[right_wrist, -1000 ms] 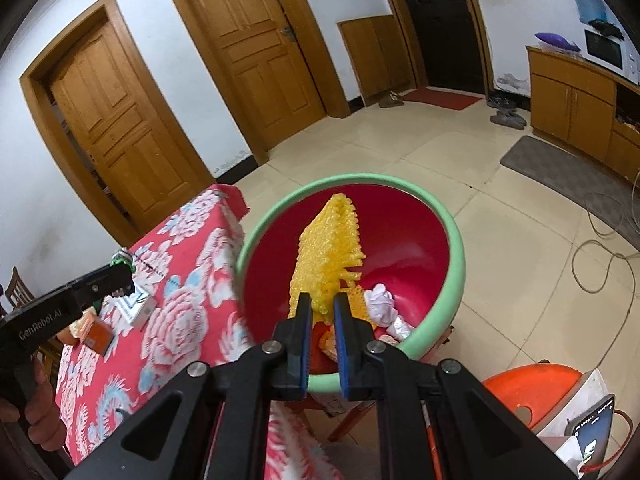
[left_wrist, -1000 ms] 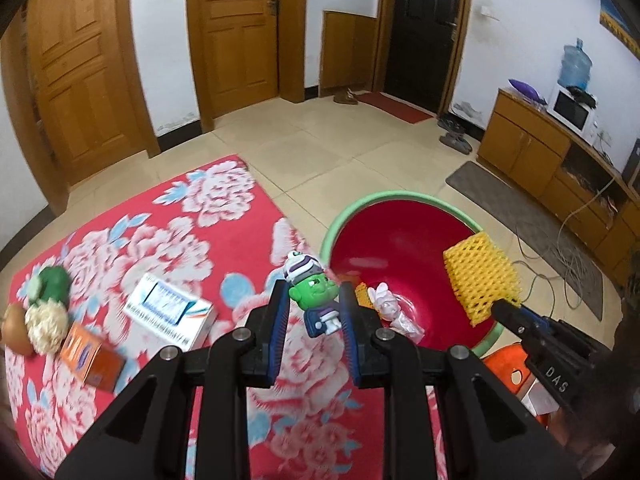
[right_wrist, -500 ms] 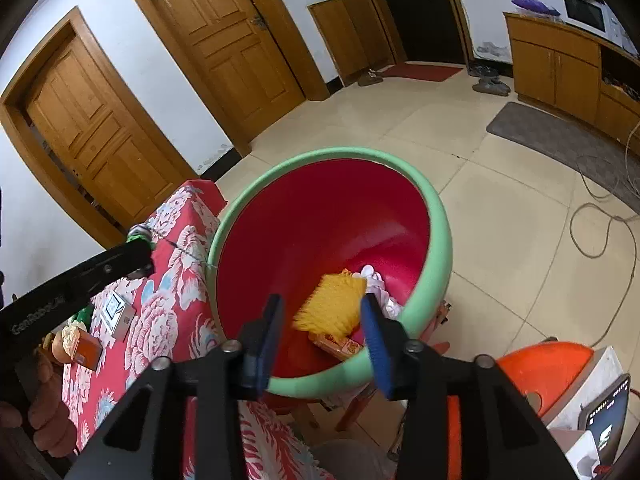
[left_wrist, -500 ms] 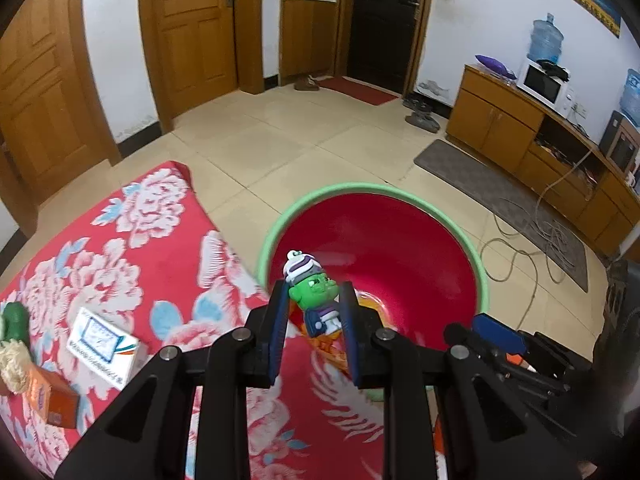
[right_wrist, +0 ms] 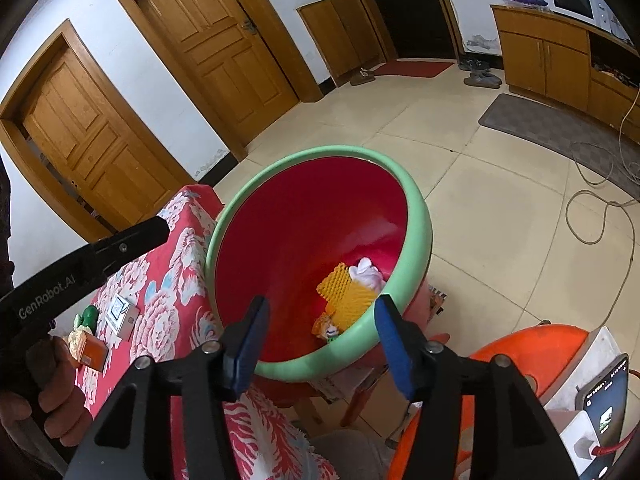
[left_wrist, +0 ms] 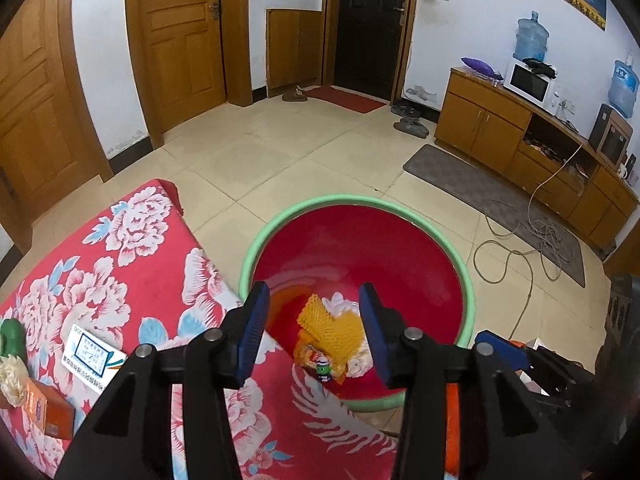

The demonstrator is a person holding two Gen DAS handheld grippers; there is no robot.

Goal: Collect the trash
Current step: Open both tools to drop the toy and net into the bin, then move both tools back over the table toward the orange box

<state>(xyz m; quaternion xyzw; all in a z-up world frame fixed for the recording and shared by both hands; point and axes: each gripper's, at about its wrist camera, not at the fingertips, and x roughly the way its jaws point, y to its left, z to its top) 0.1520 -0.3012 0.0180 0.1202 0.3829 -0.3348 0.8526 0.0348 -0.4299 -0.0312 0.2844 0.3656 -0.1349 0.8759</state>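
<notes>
A red basin with a green rim (left_wrist: pixel 466 280) (right_wrist: pixel 416 216) stands beside the table. In it lie a yellow foam net (left_wrist: pixel 336 328) (right_wrist: pixel 346 292), a white crumpled wrapper (left_wrist: pixel 338 302) (right_wrist: pixel 366 272) and a small green-faced toy figure (left_wrist: pixel 323 368) (right_wrist: pixel 330 332). My left gripper (left_wrist: pixel 316 328) is open and empty above the basin's near edge. My right gripper (right_wrist: pixel 320 340) is open and empty above the basin's near rim. The left gripper also shows in the right wrist view (right_wrist: pixel 100 252).
The table has a red floral cloth (left_wrist: pixel 120 264) (right_wrist: pixel 176 292). On it lie a white box (left_wrist: pixel 94 360) (right_wrist: pixel 122 314), an orange box (left_wrist: pixel 48 408) (right_wrist: pixel 94 354) and a green and white item (left_wrist: pixel 10 344) (right_wrist: pixel 86 318). An orange stool (right_wrist: pixel 532 360) and a phone (right_wrist: pixel 606 412) are at right.
My left gripper opened and the green toy figure dropped into the basin. My right gripper opened wide and the yellow foam net now lies at the basin's bottom.
</notes>
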